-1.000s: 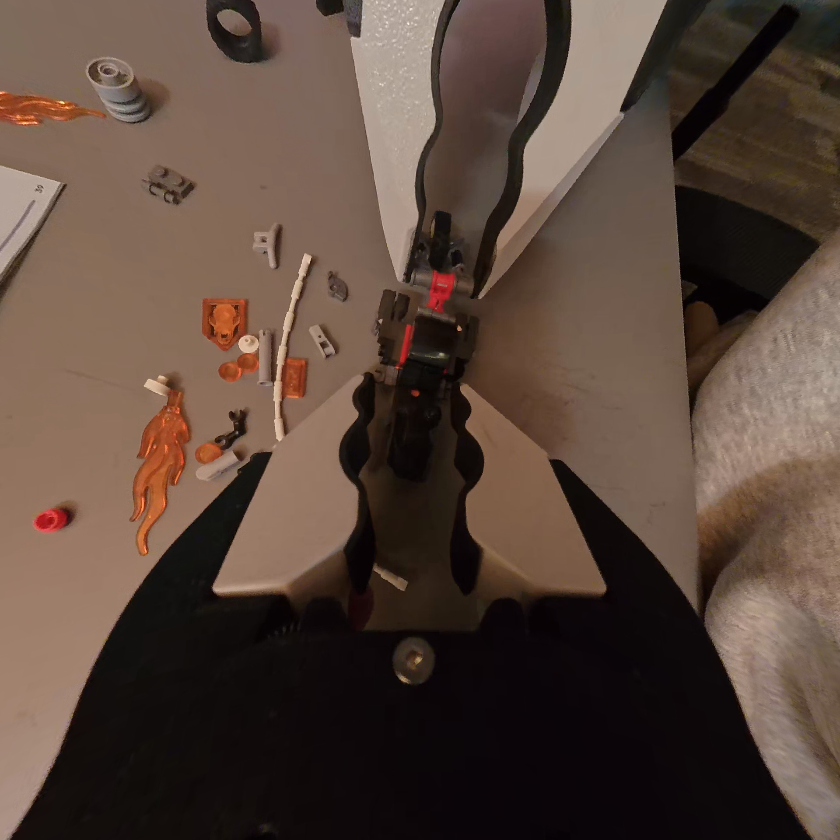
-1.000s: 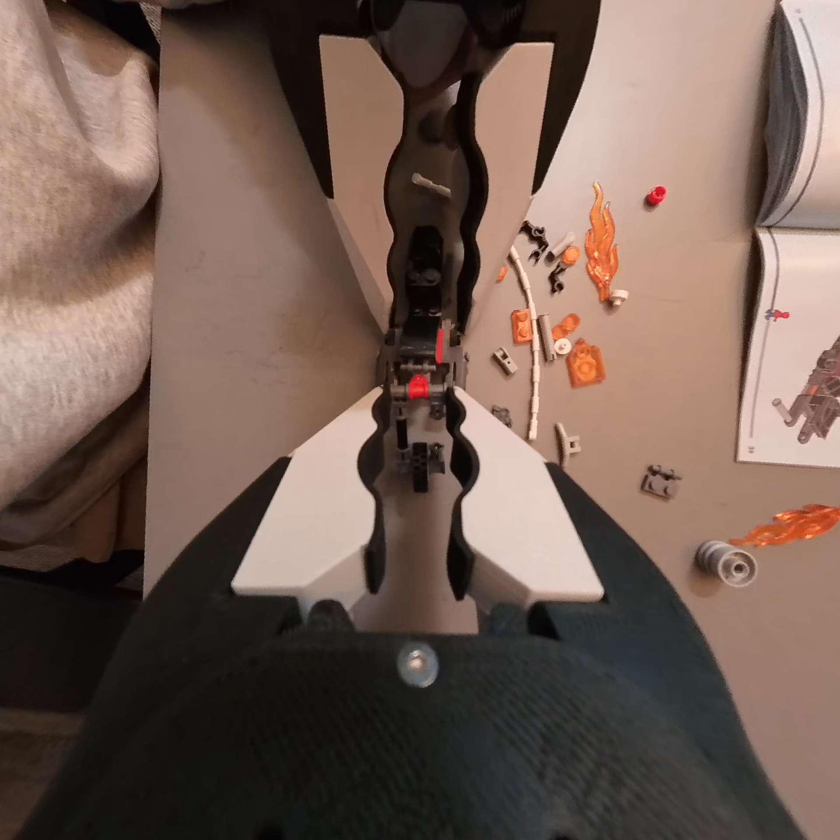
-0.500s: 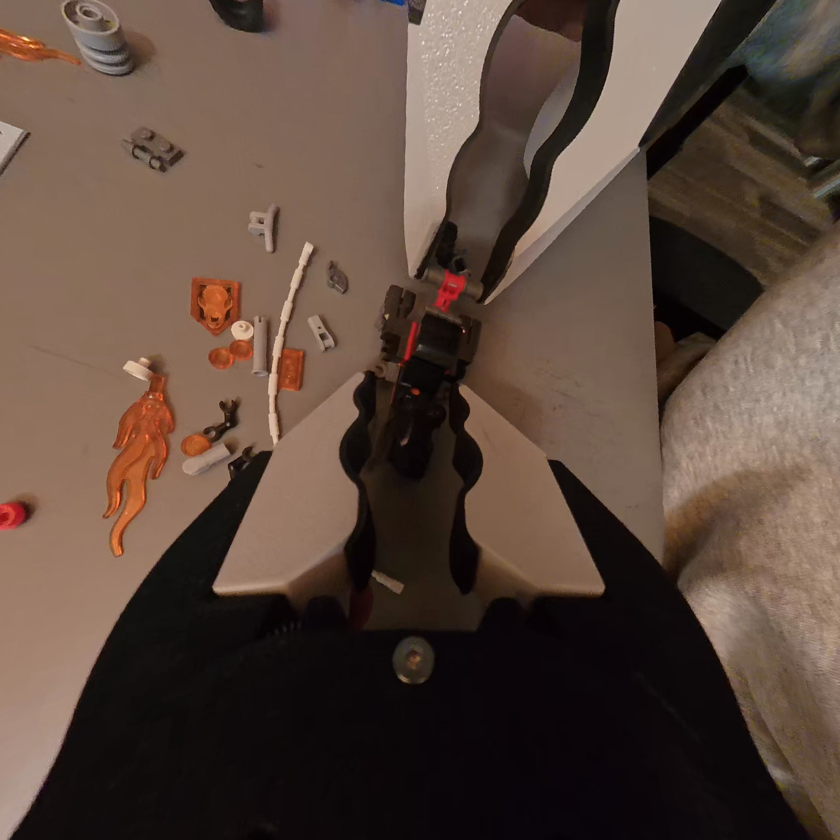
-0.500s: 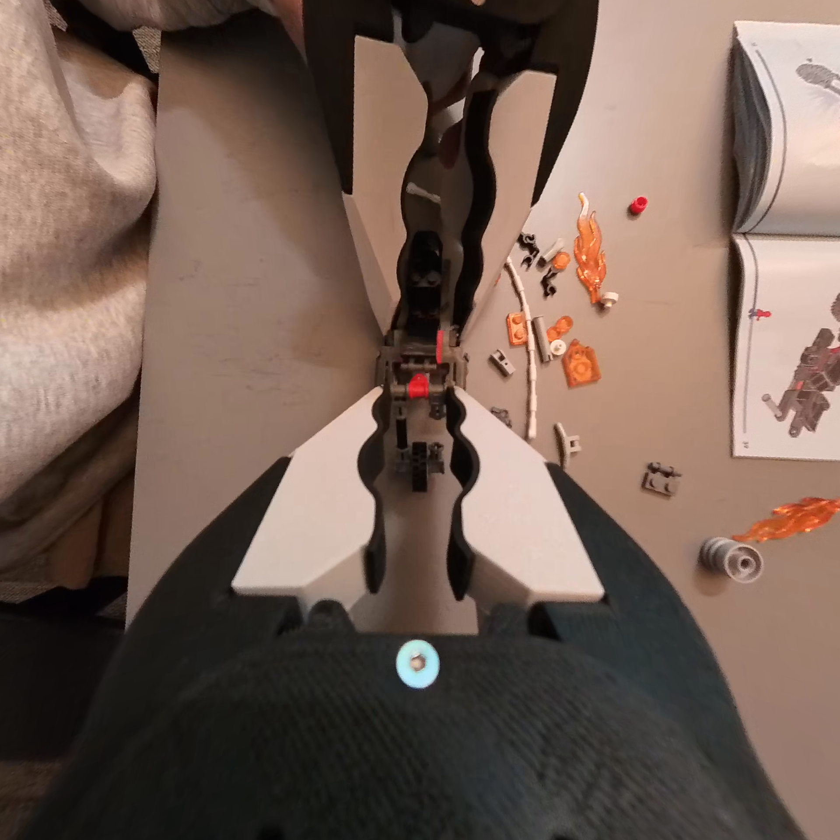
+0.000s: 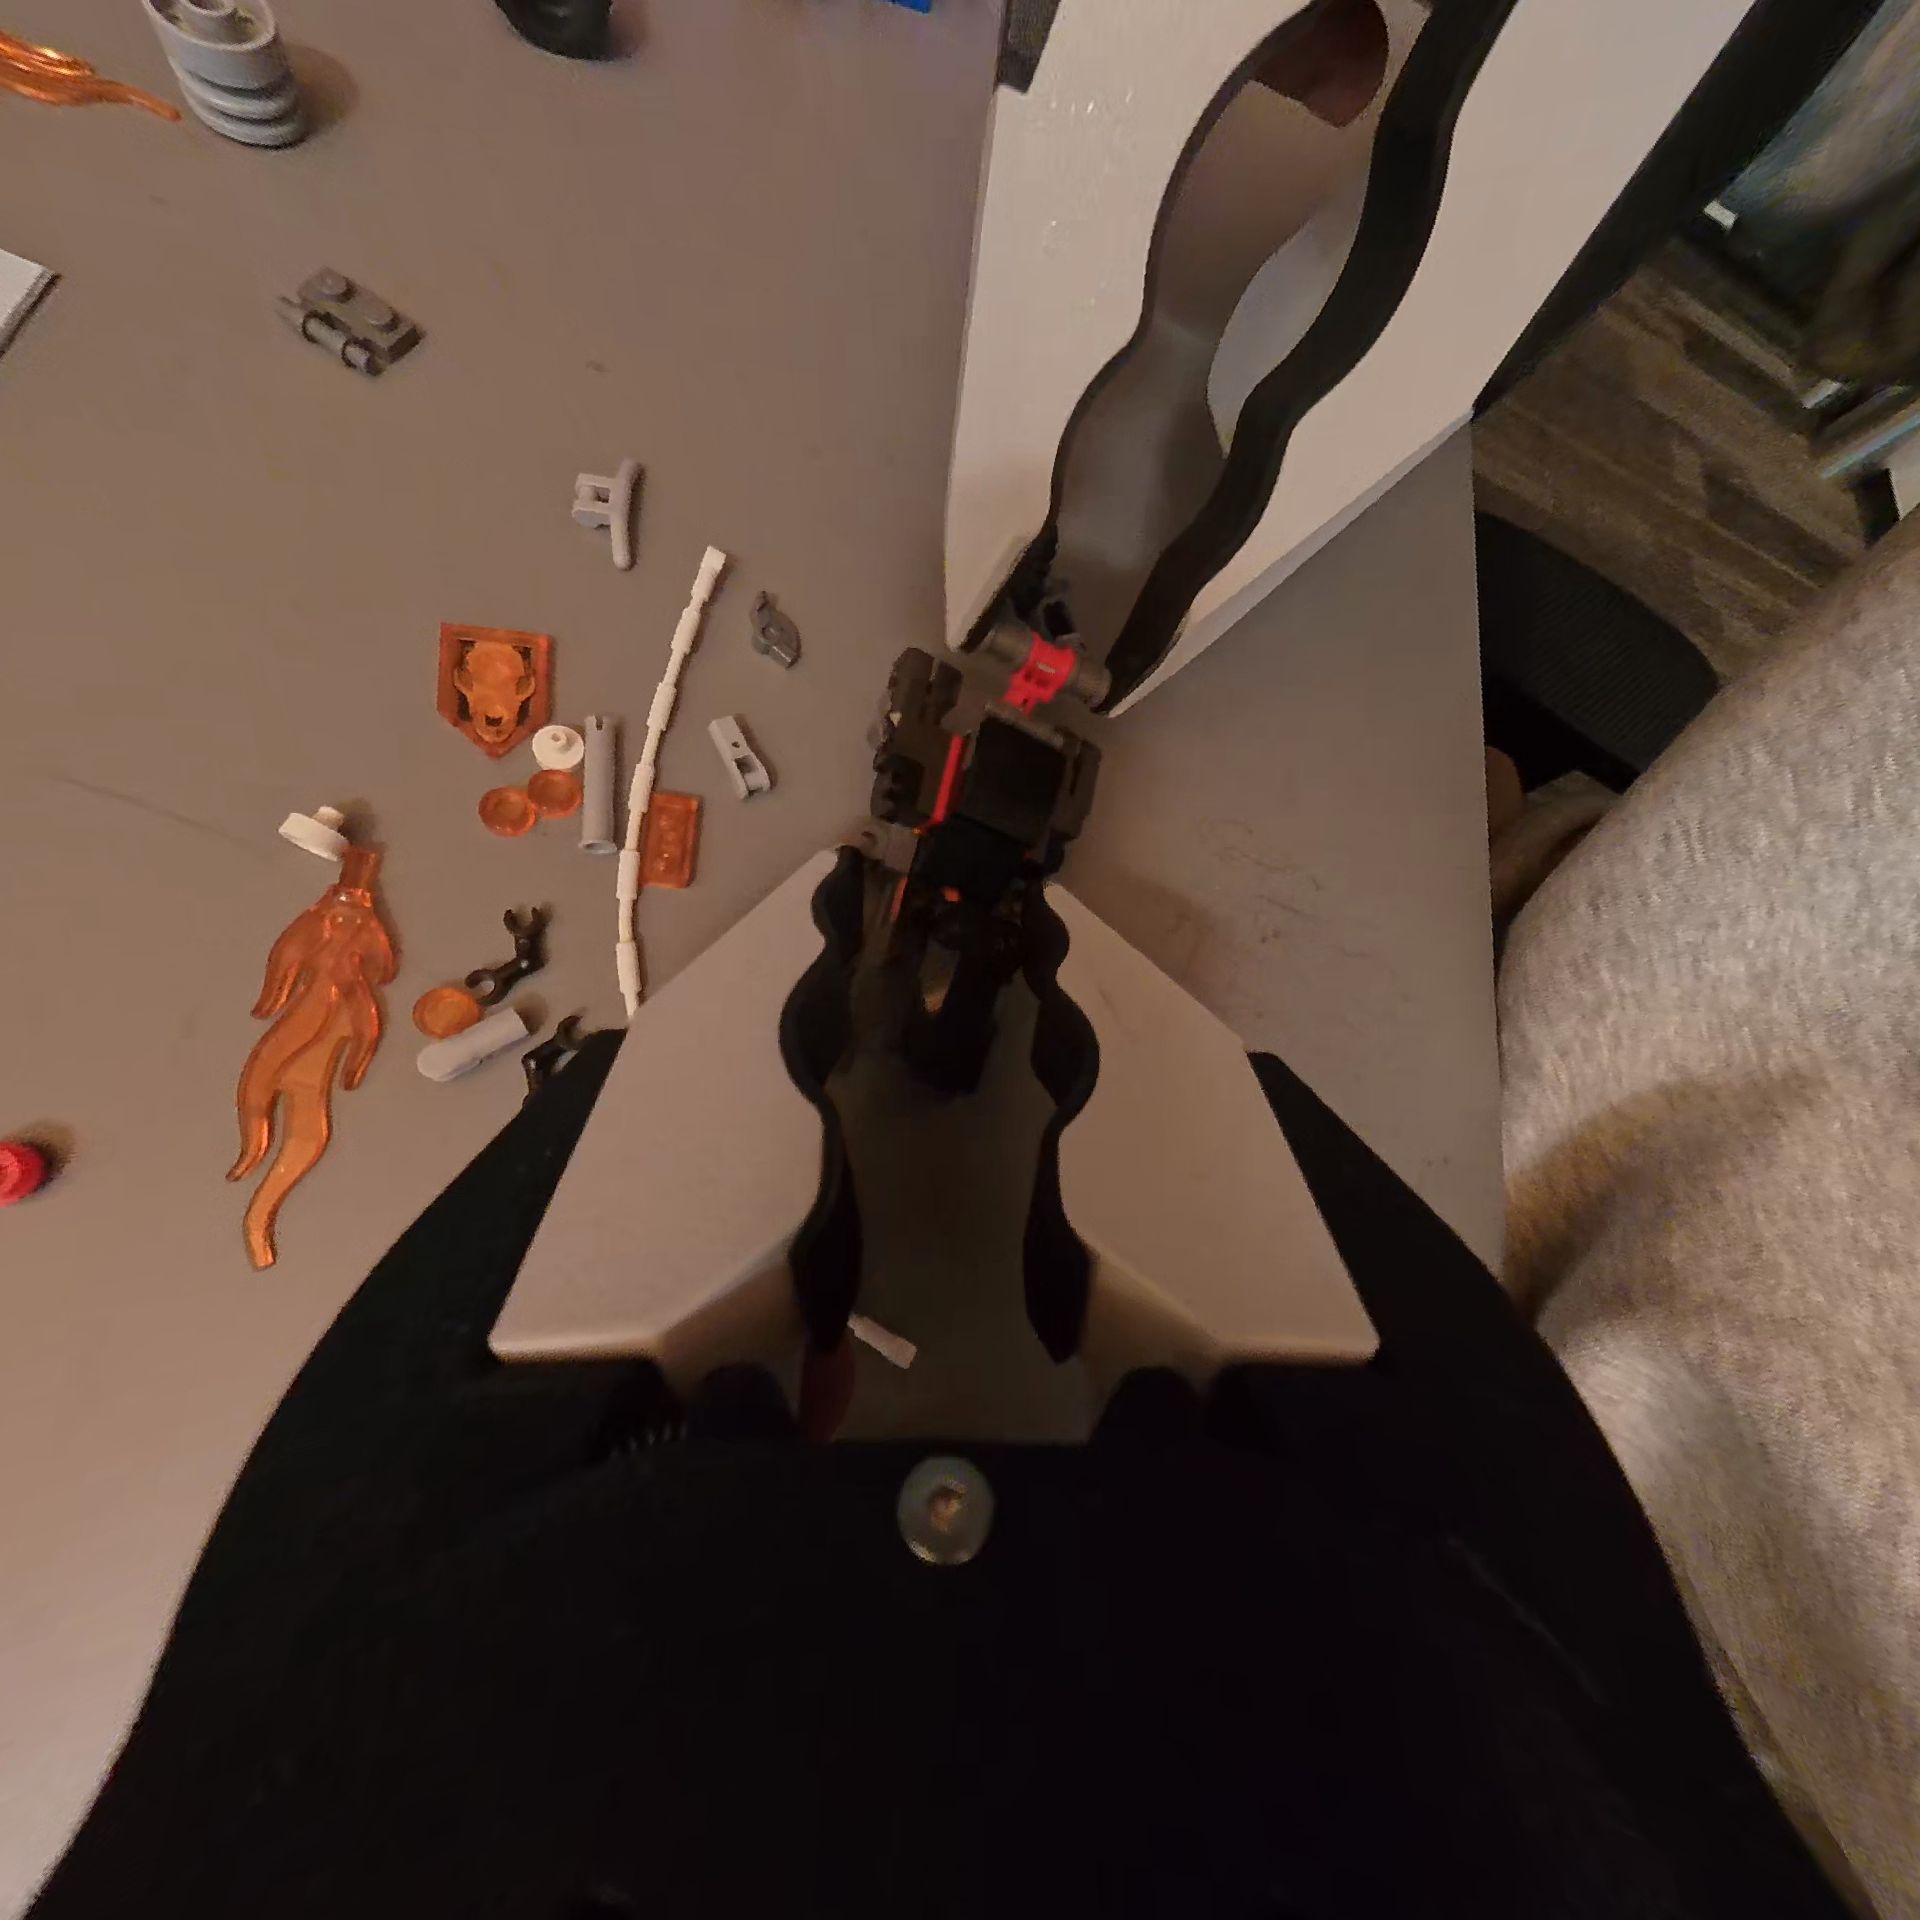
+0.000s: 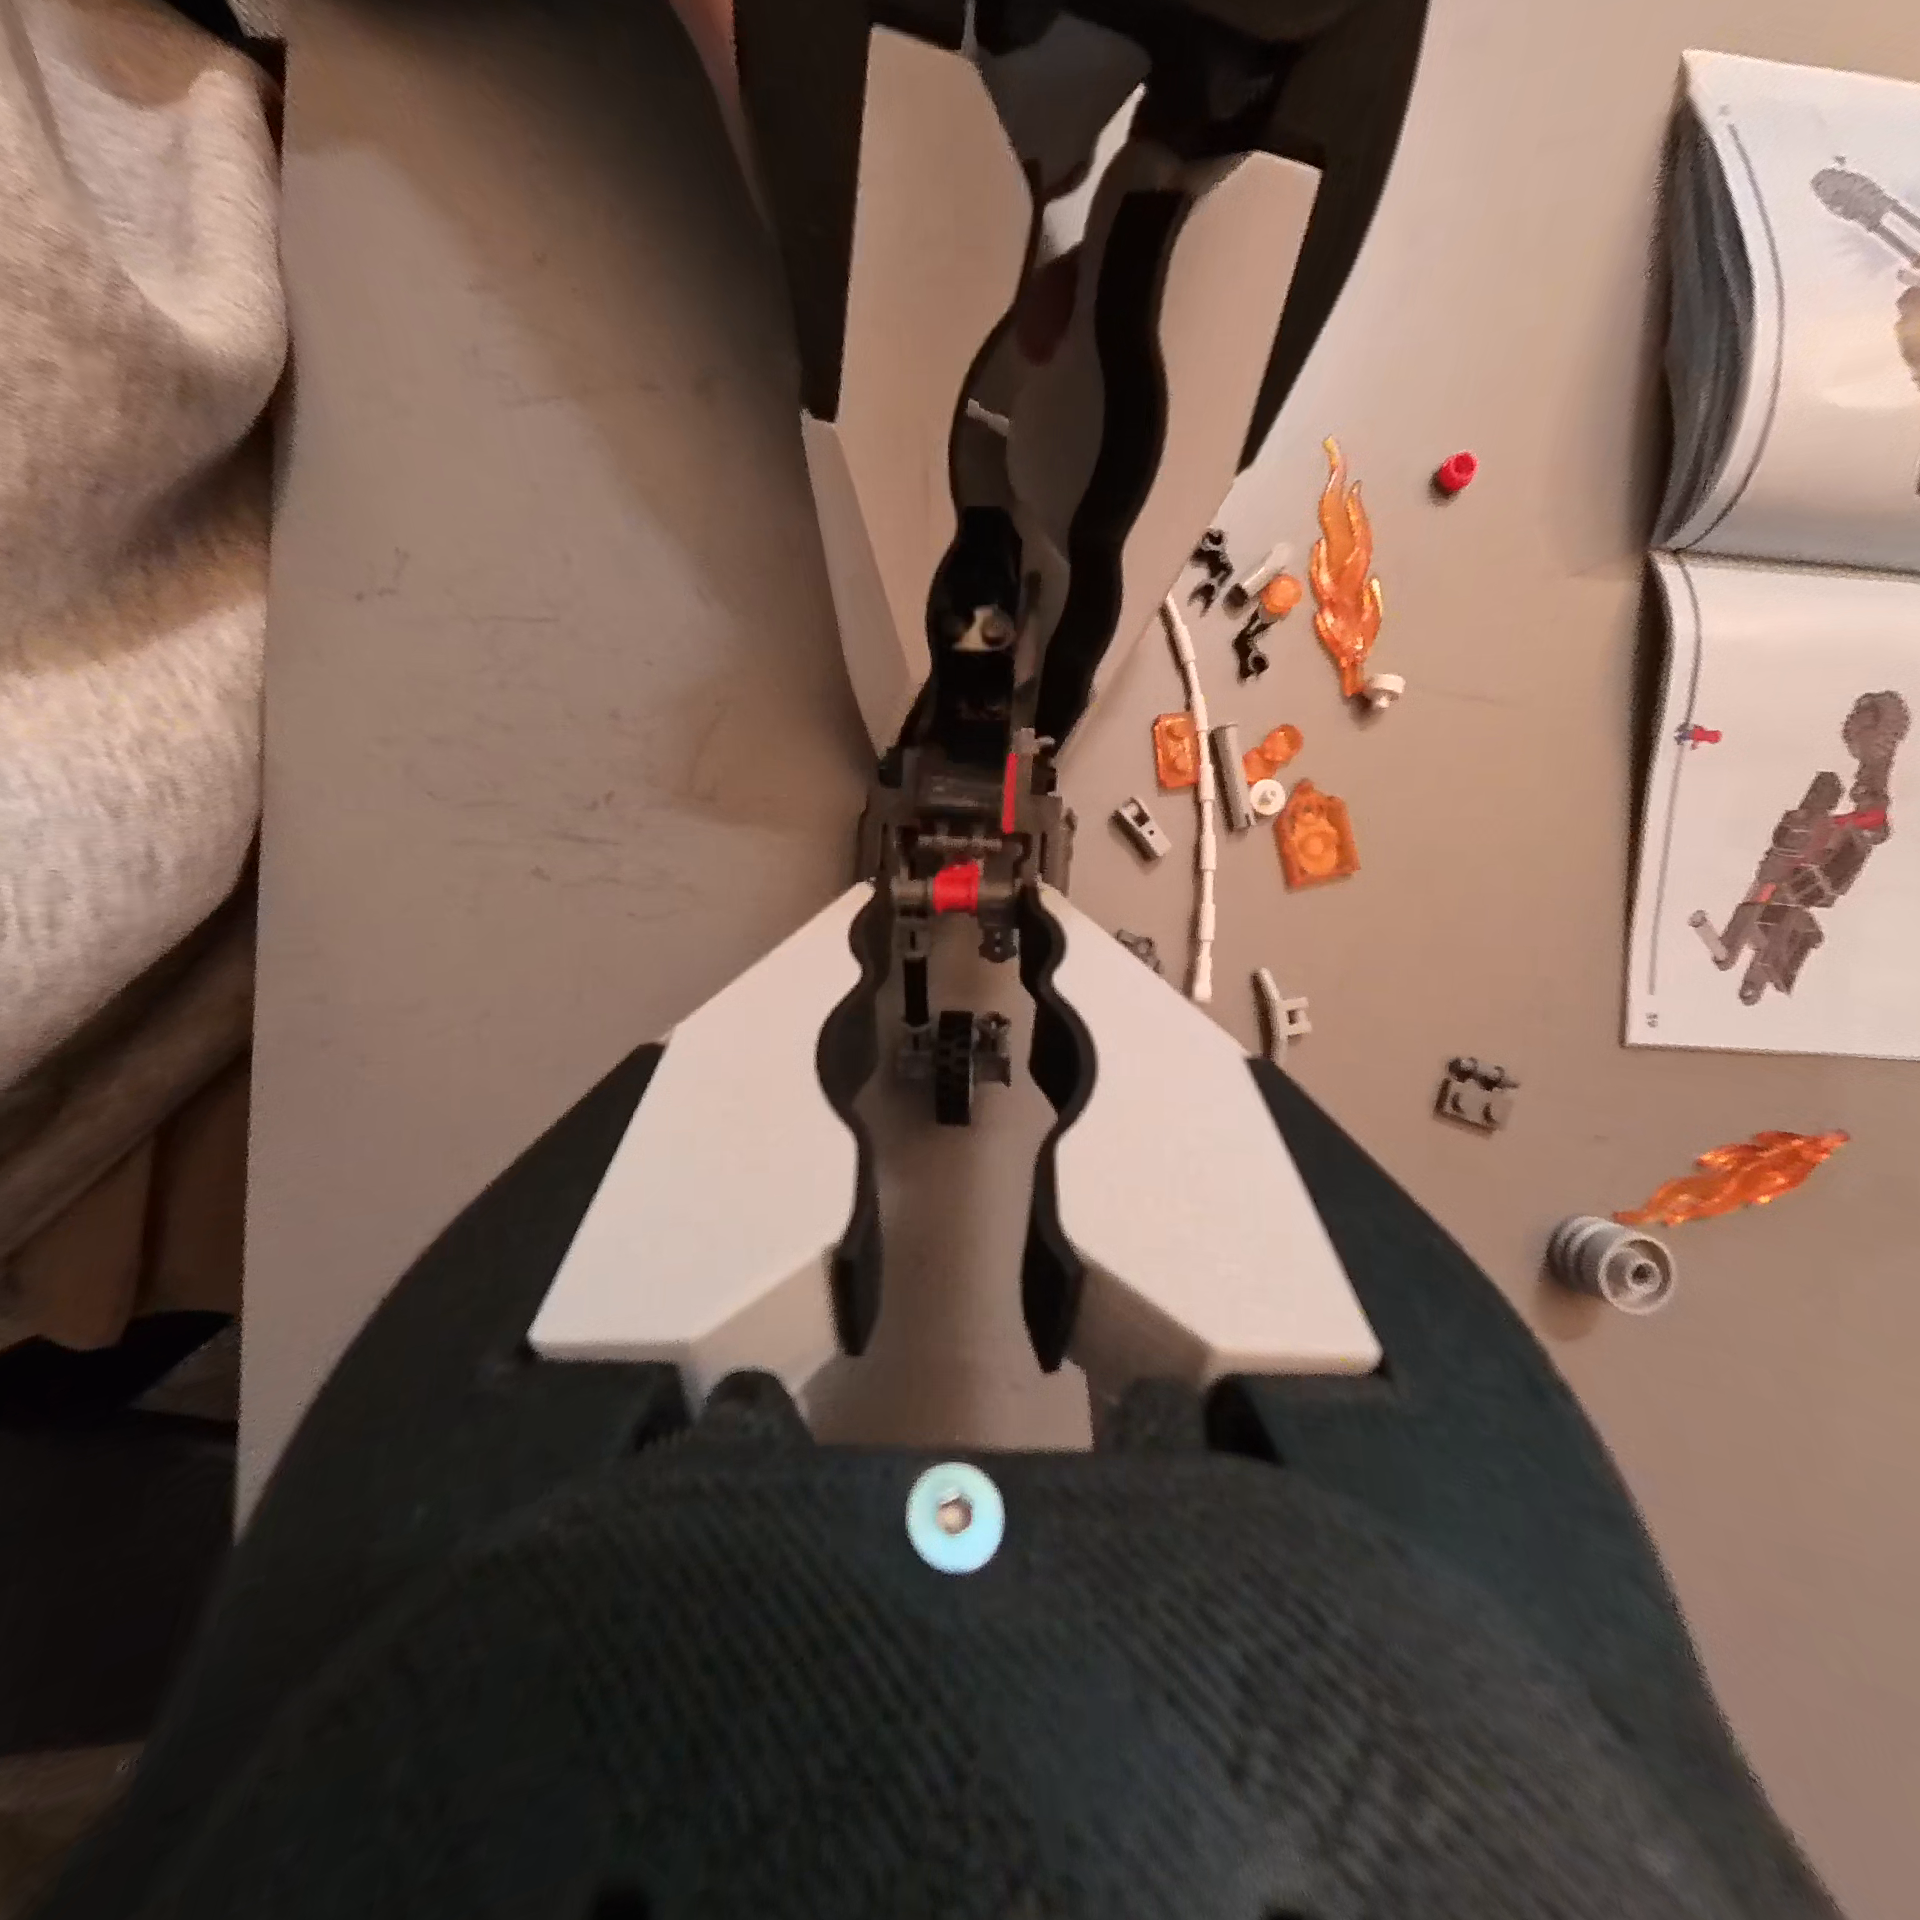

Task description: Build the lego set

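A small dark grey and black lego model (image 5: 997, 774) with red parts hangs between my two grippers, above the table (image 5: 1278, 831) near its right edge. My left gripper (image 5: 940, 894) is shut on the model's black near end. My right gripper (image 5: 1049, 655) comes in from the top and is shut on the end with the red clip. In the right wrist view, my right gripper (image 6: 956, 914) grips the model (image 6: 961, 821) by the red clip. A black toothed wheel (image 6: 951, 1049) on the model sits between its fingers. The left gripper (image 6: 971, 738) holds the far end.
Loose parts lie on the table: an orange flame (image 5: 312, 1029), an orange shield tile (image 5: 494, 686), a white chain (image 5: 665, 758), a grey hinge plate (image 5: 348, 317), a grey wheel hub (image 5: 223, 62) and a red stud (image 5: 16, 1169). An open instruction booklet (image 6: 1787, 810) lies beyond them. Grey clothing (image 5: 1714, 1039) borders the table edge. My left and right fingertips are right by each other.
Both grippers stay shut on the model. The right gripper has tilted to the right in the left wrist view. The table parts have drifted a little in both views.
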Tool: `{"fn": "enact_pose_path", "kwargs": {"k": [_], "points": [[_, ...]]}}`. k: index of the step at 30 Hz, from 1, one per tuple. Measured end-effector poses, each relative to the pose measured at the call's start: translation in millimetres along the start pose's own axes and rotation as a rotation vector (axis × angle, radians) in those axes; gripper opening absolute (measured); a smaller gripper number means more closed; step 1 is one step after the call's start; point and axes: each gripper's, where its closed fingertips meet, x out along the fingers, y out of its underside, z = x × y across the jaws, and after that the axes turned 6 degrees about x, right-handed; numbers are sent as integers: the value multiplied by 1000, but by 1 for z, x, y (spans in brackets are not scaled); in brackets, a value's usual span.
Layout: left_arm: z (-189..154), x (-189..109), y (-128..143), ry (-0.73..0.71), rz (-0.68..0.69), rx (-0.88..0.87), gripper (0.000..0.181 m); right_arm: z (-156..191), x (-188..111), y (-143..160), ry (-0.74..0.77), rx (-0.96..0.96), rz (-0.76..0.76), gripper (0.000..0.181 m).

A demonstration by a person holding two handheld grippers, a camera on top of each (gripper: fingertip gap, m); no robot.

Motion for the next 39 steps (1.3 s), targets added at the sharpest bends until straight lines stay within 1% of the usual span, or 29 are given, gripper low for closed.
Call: {"fn": "enact_pose_path", "kwargs": {"k": [4,25,30,33,34,35,36,39], "points": [[1,0,0,-2,-3,-9,30,0,1,-1,28,-16,4,23],[3,-1,-1,-1,-9,-27,29,-1,4,-1,40,-19,7,23],[4,-1,-1,-6,-7,-20,29,-2,4,-1,39,-23,-7,23],[5,-1,0,-35,-1,5,30,-3,4,-3,43,-13,-43,23],[6,-1,0,-46,1,14,30,-3,4,-3,54,-11,-47,28],[6,0,-1,-53,3,20,30,-4,4,-1,68,-12,-42,37],[7,0,-1,-56,3,21,30,-5,4,0,82,-16,-35,40],[7,-1,-1,-49,-1,8,29,-4,4,1,107,-36,-35,38]]}}
